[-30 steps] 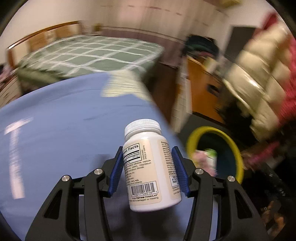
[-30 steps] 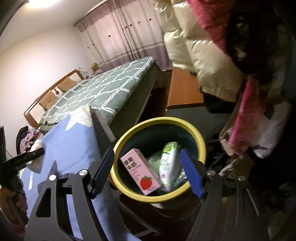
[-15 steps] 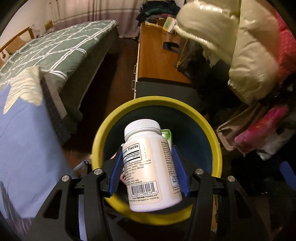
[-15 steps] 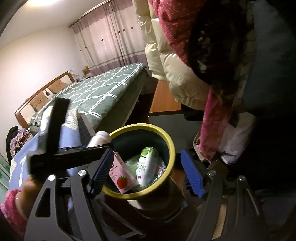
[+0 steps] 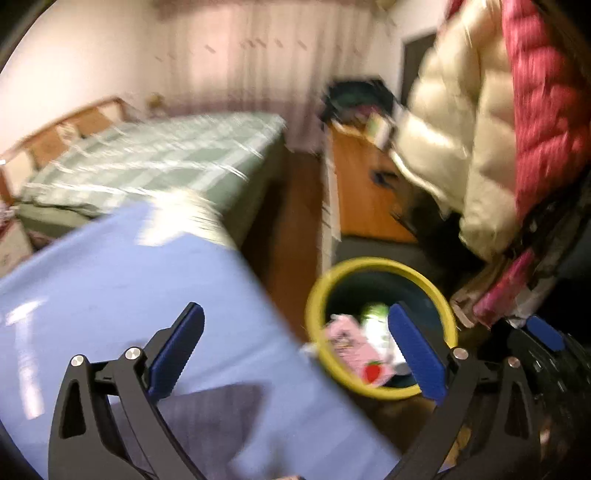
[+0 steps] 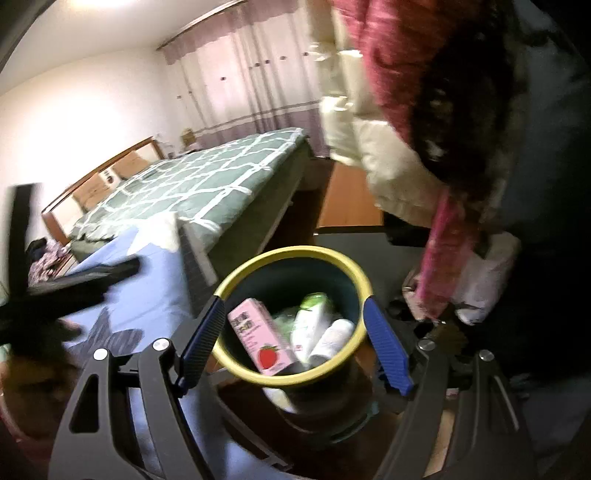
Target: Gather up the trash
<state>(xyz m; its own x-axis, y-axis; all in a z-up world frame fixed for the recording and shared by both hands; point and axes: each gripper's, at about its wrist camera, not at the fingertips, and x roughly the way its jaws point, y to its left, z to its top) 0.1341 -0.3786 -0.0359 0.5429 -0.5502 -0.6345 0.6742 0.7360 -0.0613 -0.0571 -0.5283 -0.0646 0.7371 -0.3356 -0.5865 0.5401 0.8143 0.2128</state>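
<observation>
Opening left tongs (image 5: 295, 354) wide, empty; opening right tongs (image 6: 293, 341), empty, over bin (image 6: 236, 273); judging bottle (image 6: 330, 341) light, rigid, slick: gripping mid-body.

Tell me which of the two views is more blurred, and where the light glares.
Left wrist view: heavy motion smear over the bed and curtain; only the open left tongs look sharp. Right wrist view: clearer, the bin and carton readable, slight smear on the coats; glare from a ceiling lamp at the top left.
</observation>
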